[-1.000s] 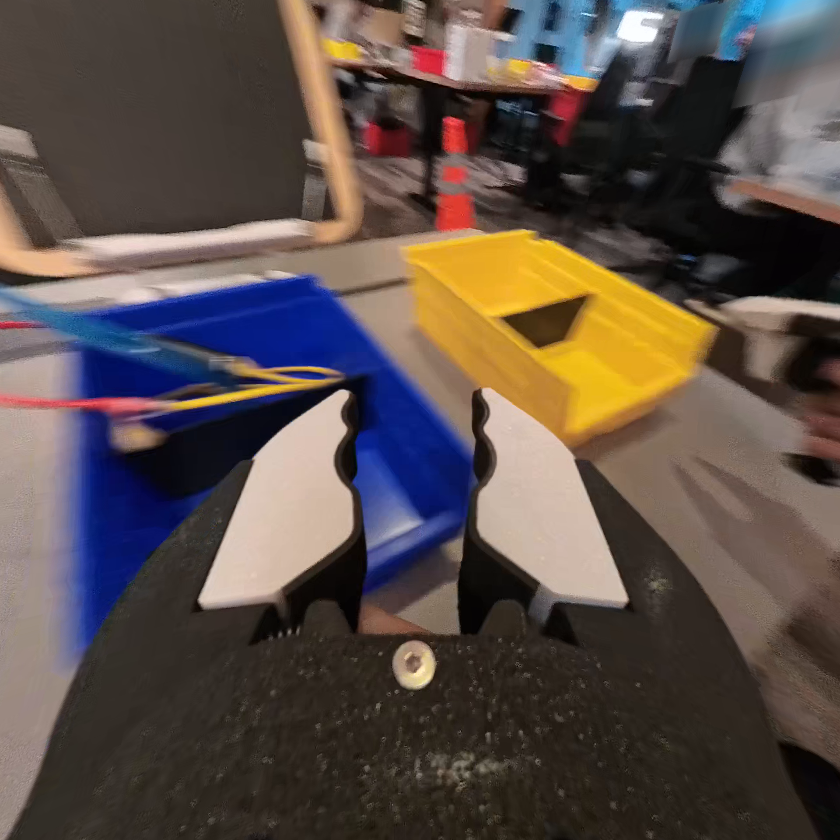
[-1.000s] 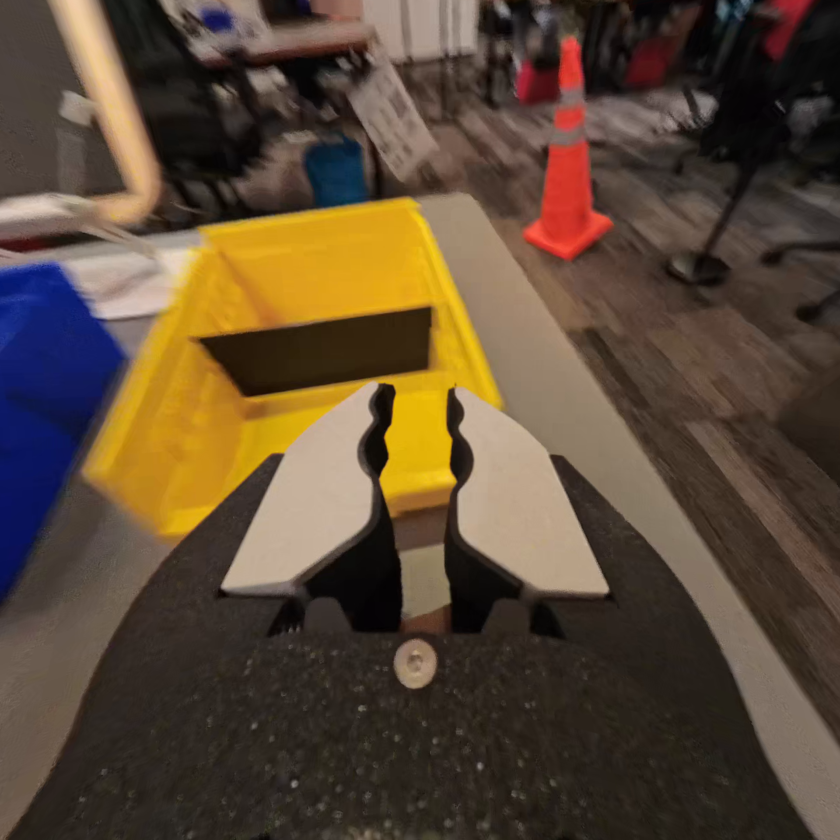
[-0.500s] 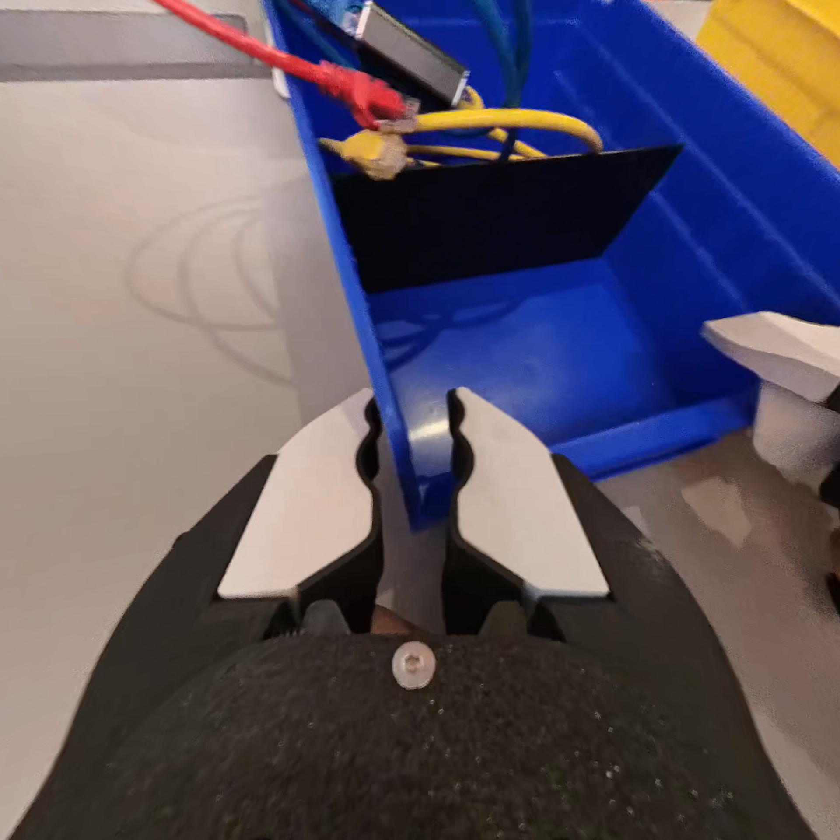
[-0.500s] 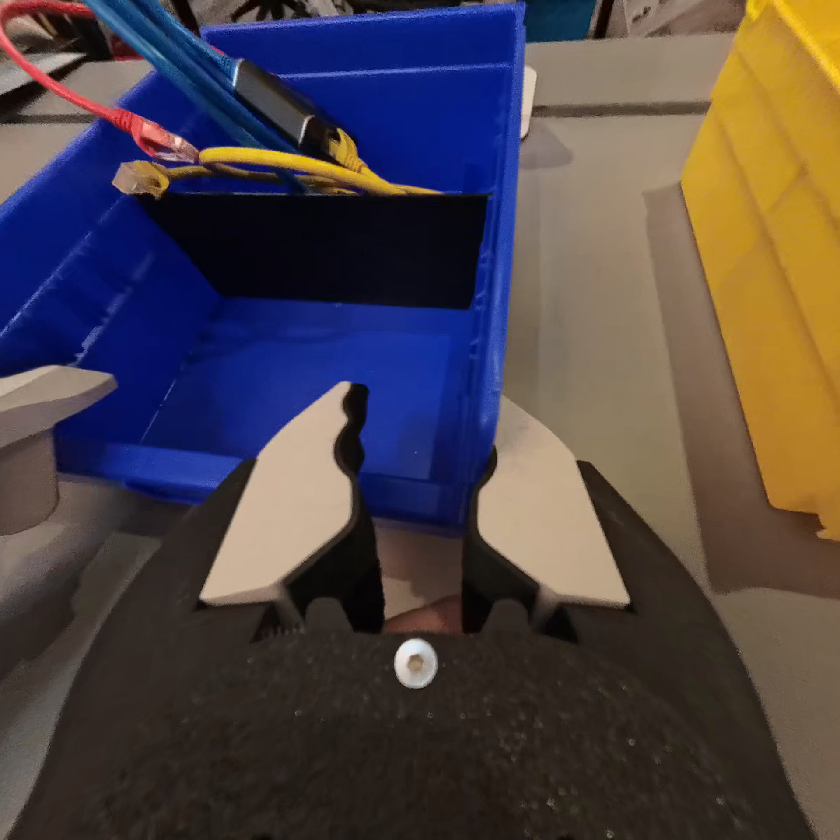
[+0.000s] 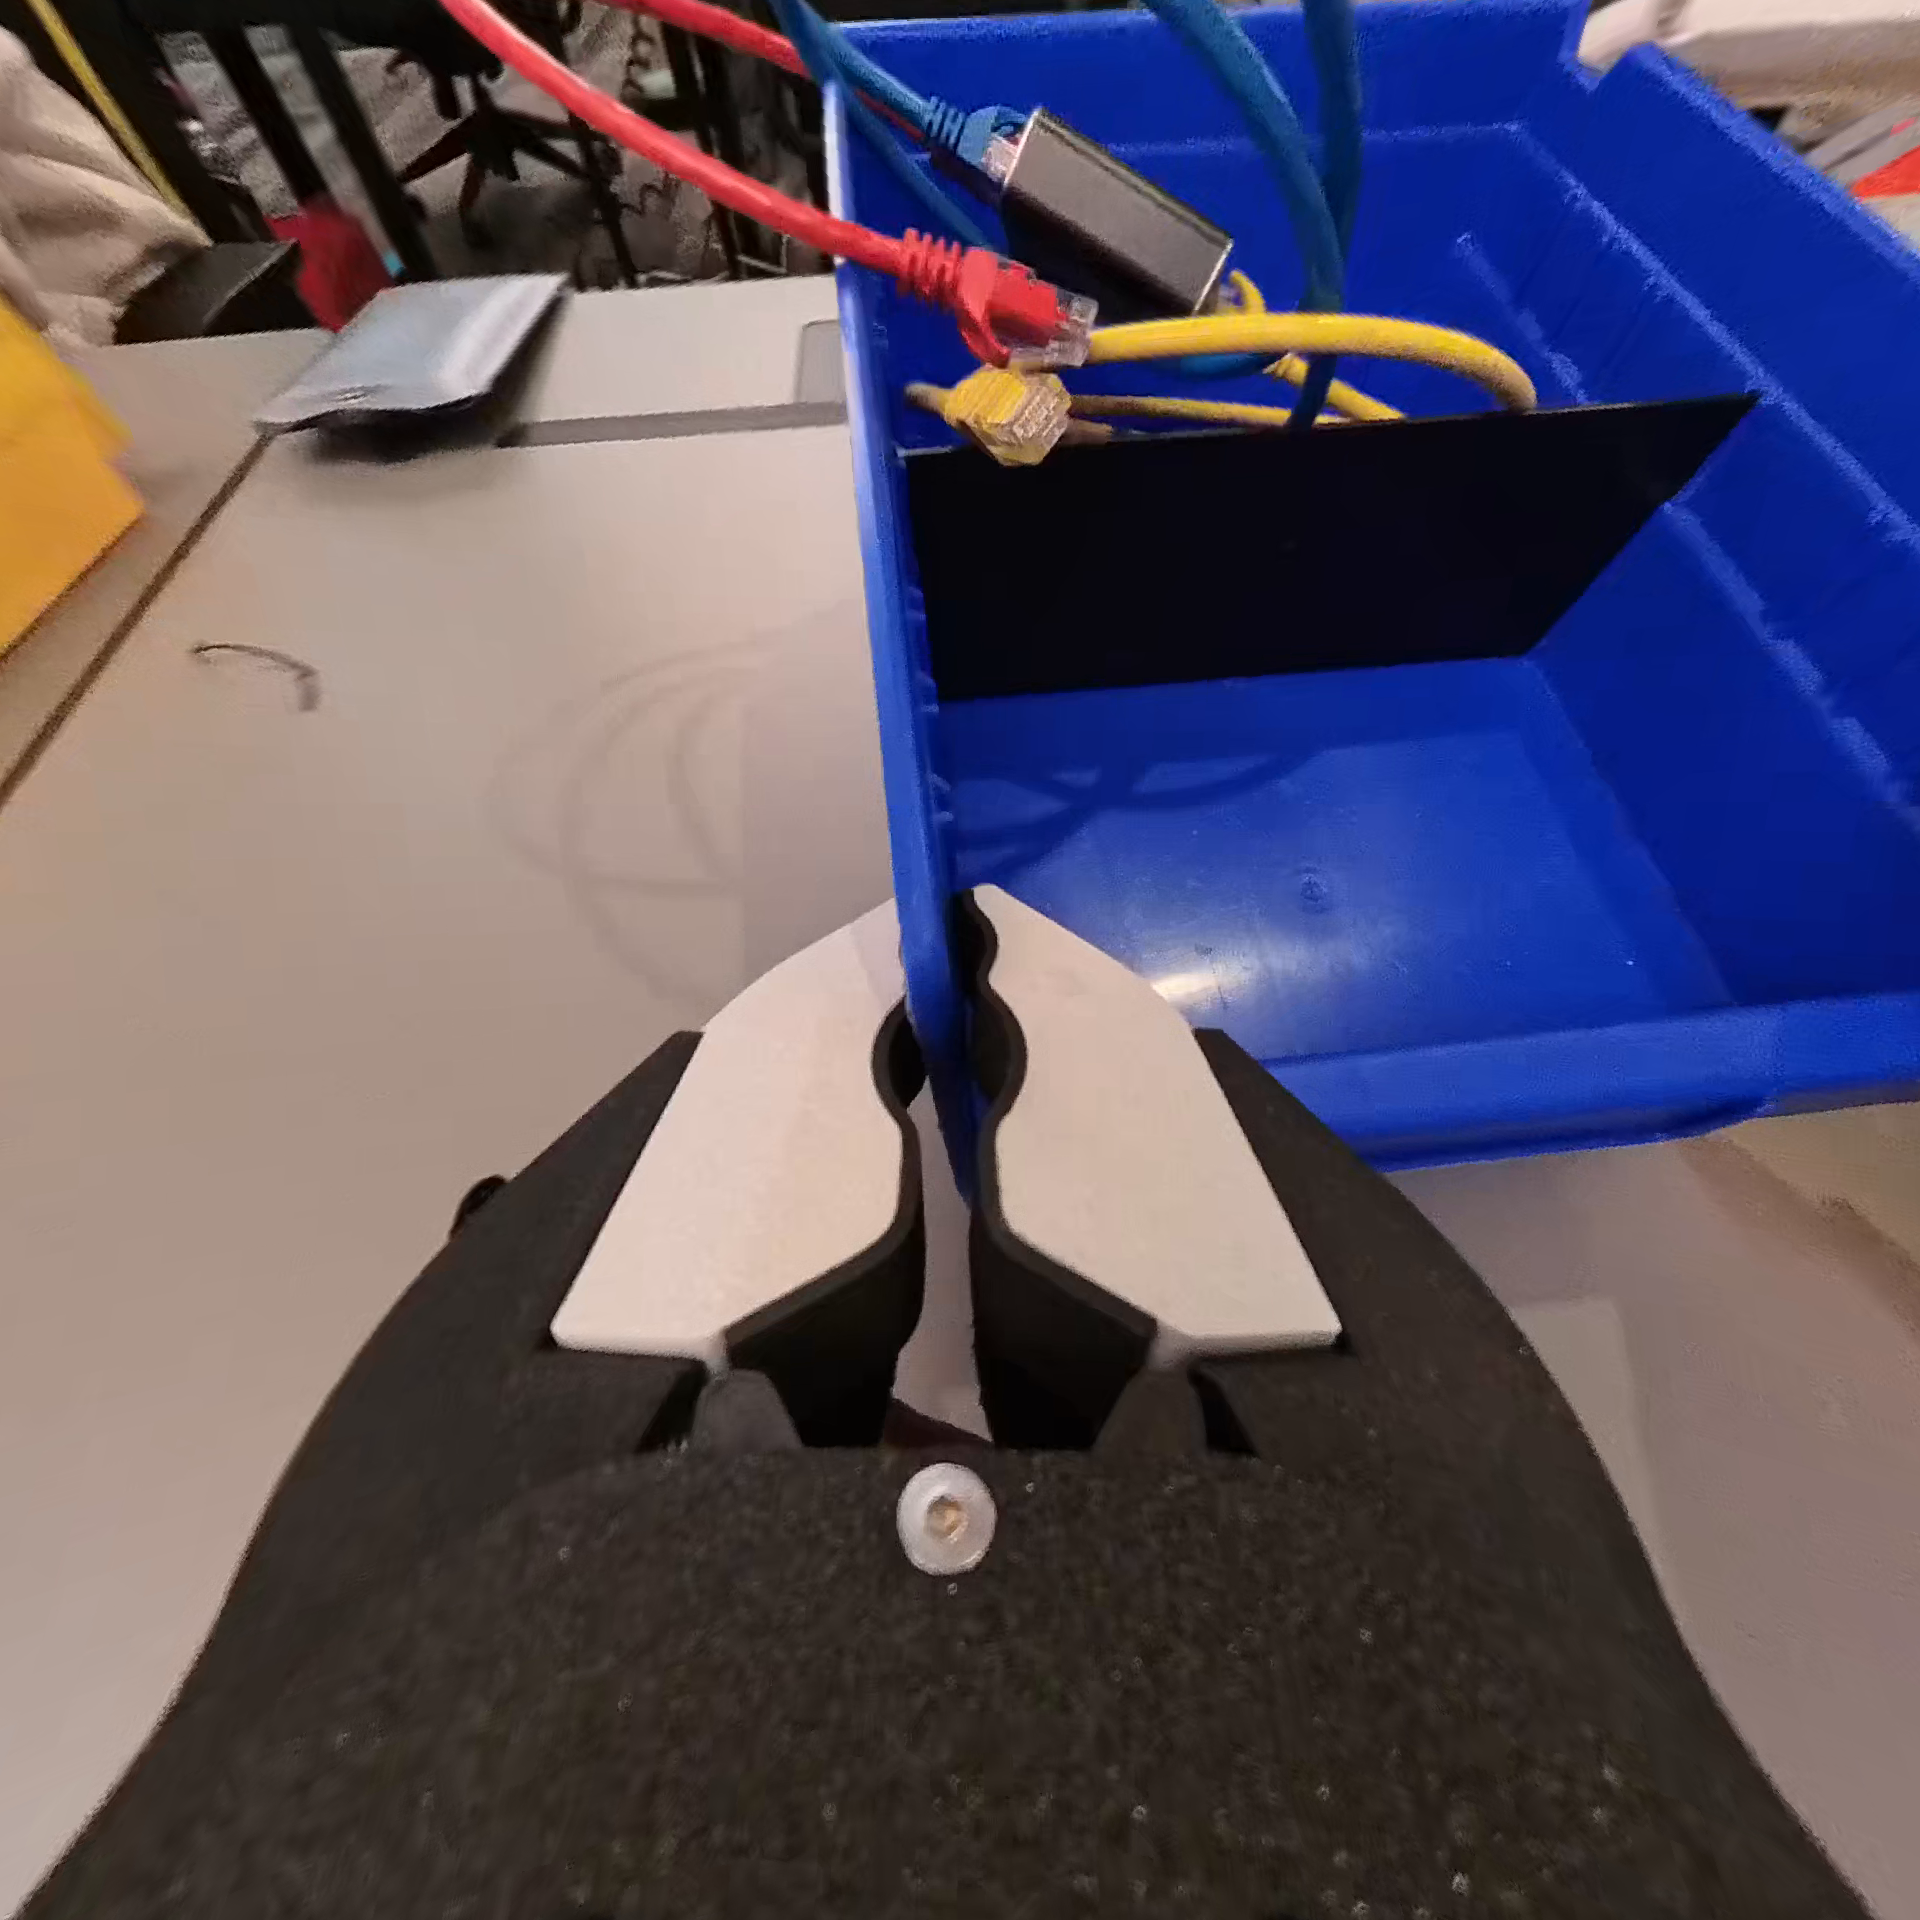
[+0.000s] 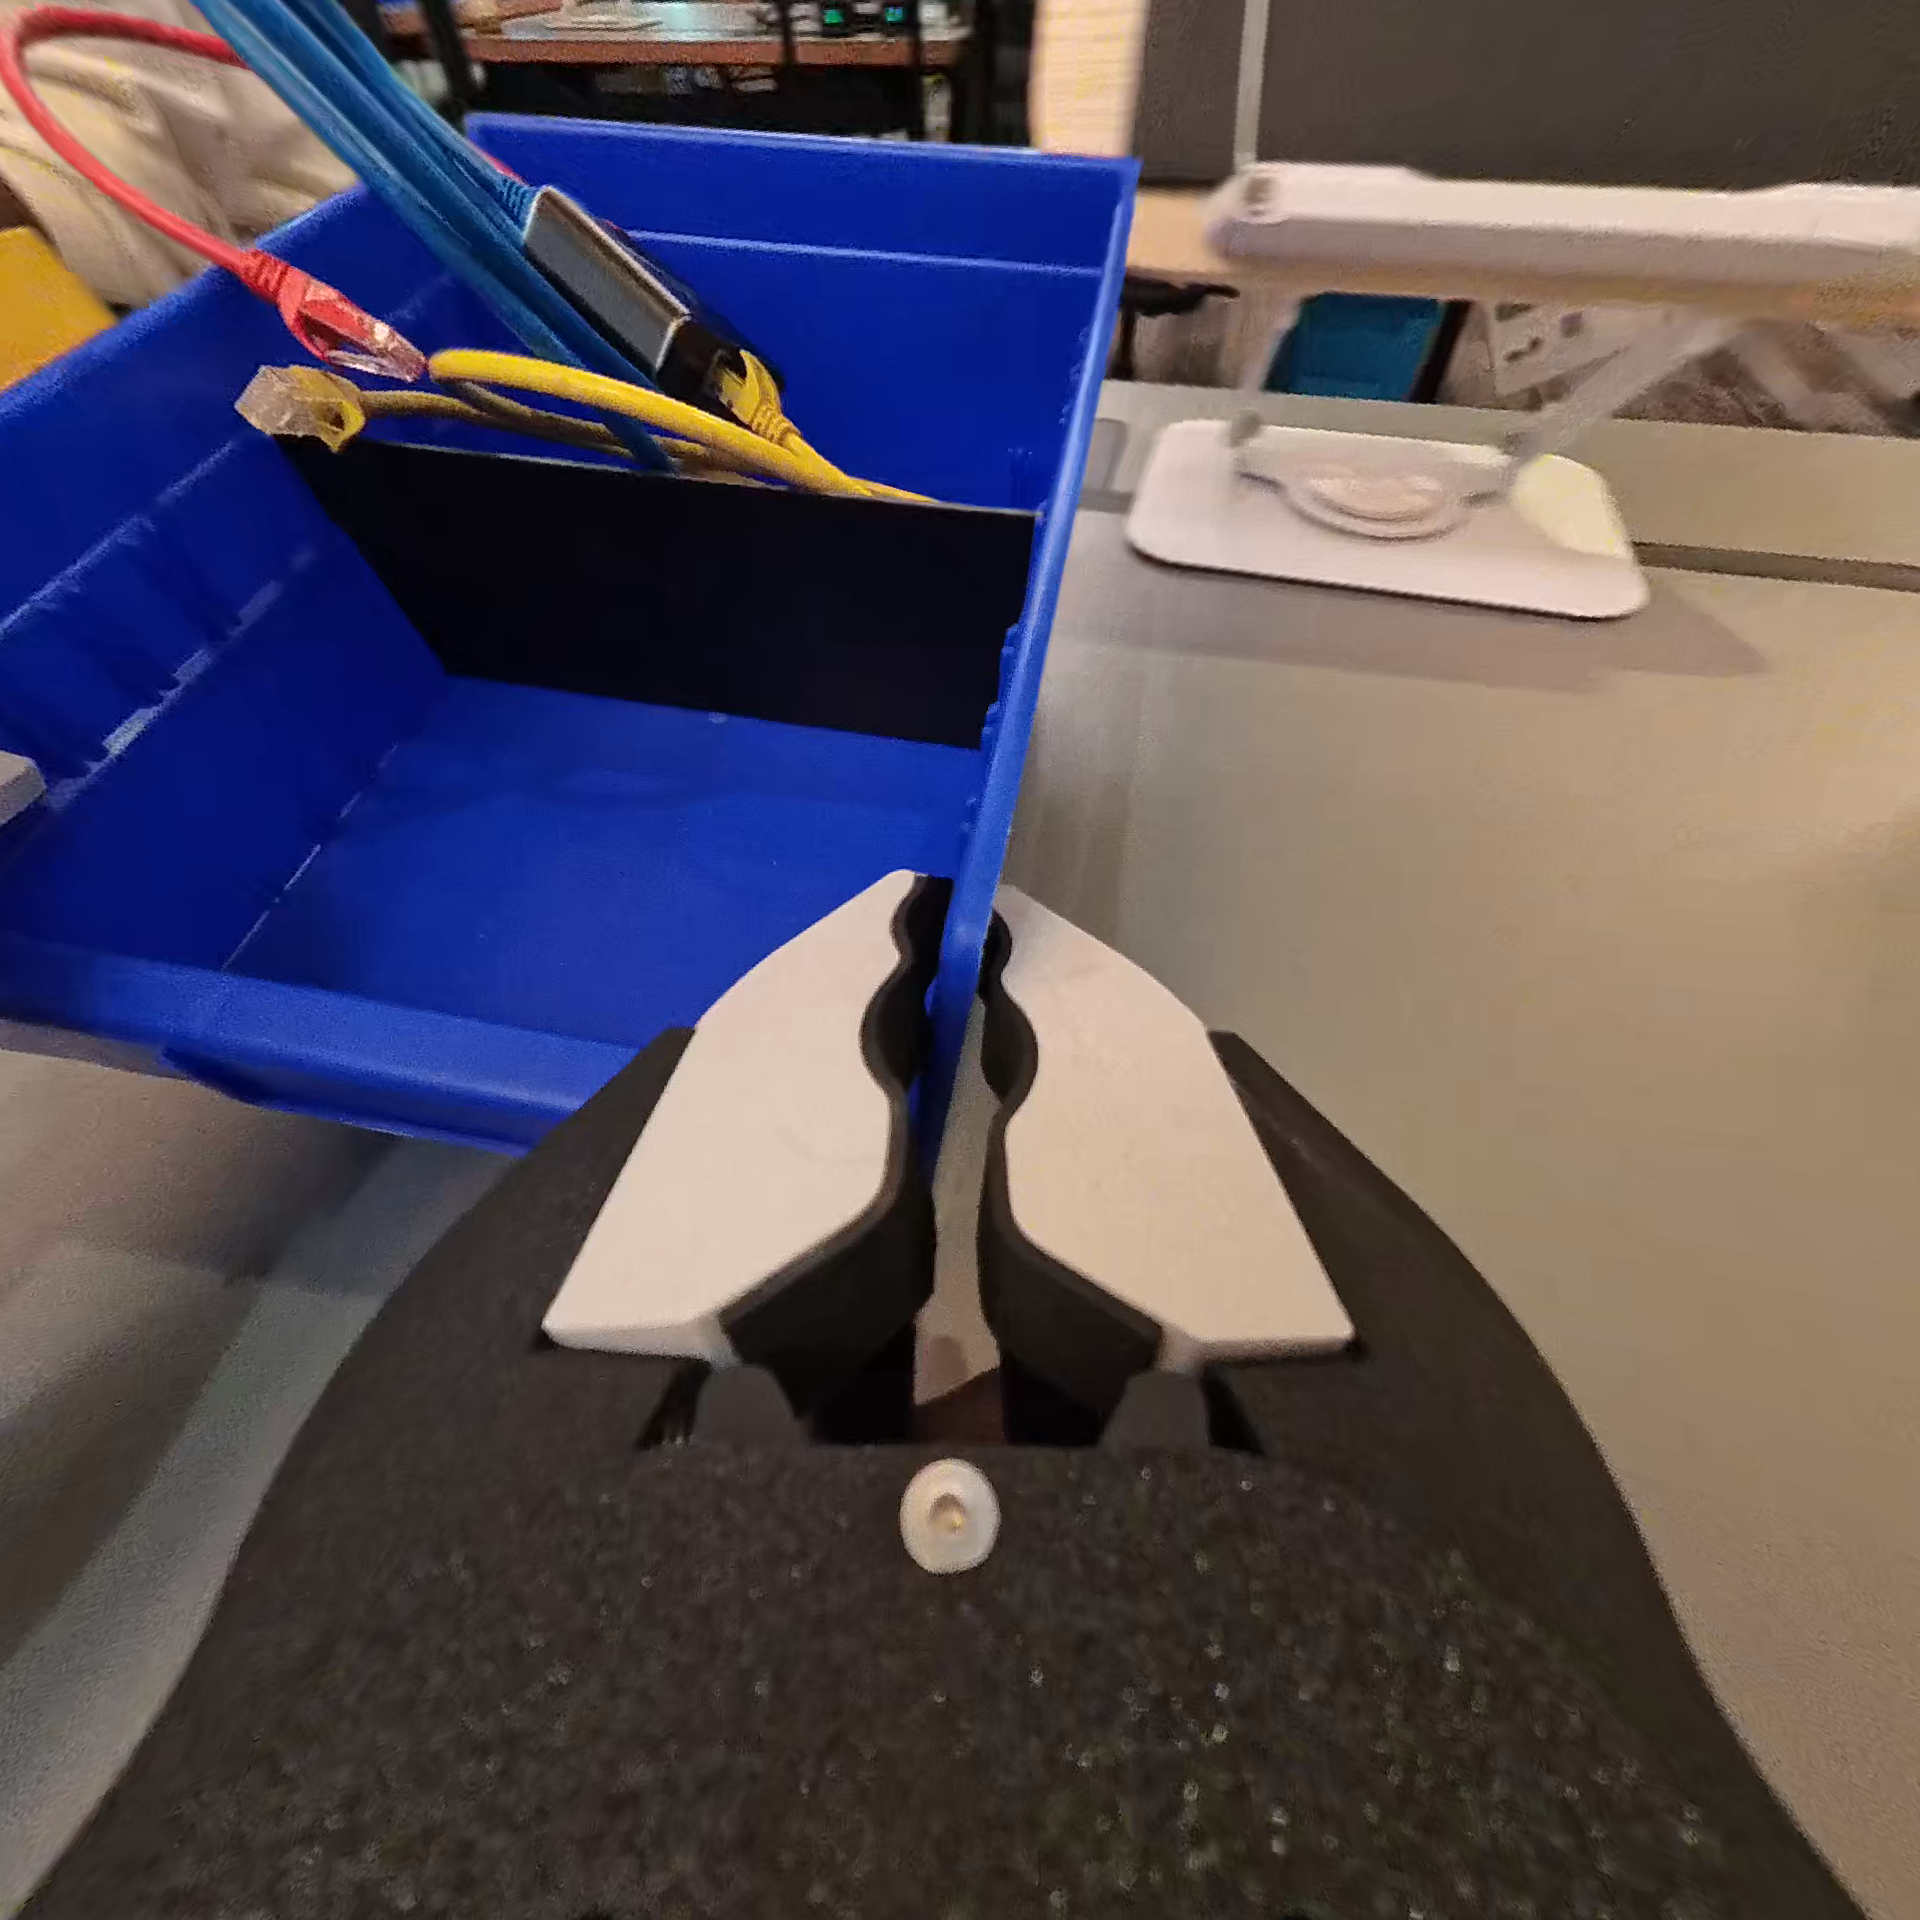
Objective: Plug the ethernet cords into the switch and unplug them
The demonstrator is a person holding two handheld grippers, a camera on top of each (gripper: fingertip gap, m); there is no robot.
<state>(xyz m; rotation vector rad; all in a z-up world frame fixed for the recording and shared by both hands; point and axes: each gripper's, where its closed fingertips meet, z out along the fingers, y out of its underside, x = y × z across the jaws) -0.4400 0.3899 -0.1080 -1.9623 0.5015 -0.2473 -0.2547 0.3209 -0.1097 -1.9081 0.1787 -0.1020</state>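
Pale grey tabletop [image 5: 436, 790] underneath, cluttered workspace of dark chair legs and desks at 12 o'clock. Blue bin [image 5: 1403, 914] at 1 o'clock in the left wrist view, split by a black divider [image 5: 1299, 540] into a bare near compartment and a far compartment full of cabling. Left gripper [image 5: 940, 925] nearly closed, pinching the bin's left side wall close to the front corner, one finger outside the wall and one inside. Right gripper [image 6: 956, 904] likewise nearly closed, clamped on the bin's right side wall [image 6: 1023, 644] near its front corner. Behind the divider, toward 12 o'clock: grey metal switch [image 5: 1117, 223] tilted among the cords, a blue cord [image 5: 883, 94] plugged into its upper end, a yellow cord [image 5: 1309, 338] looping from its lower end. Red cord [image 5: 665, 156] coming in from 11 o'clock, its plug [image 5: 1023, 307] loose just beside the switch, in no port. Second yellow plug [image 5: 1013, 416] also loose, resting at the divider's top edge just below the red one. Same cluster at 11 o'clock in the right wrist view: switch [image 6: 623, 286], red plug [image 6: 343, 322], loose yellow plug [image 6: 296, 405]. White stand [image 6: 1392, 520] on the table at 1 o'clock of the right wrist view, well apart from the bin. Yellow bin edge [image 5: 52, 468] at 9 o'clock of the left wrist view, dark flat pouch [image 5: 416, 348] at 11 o'clock
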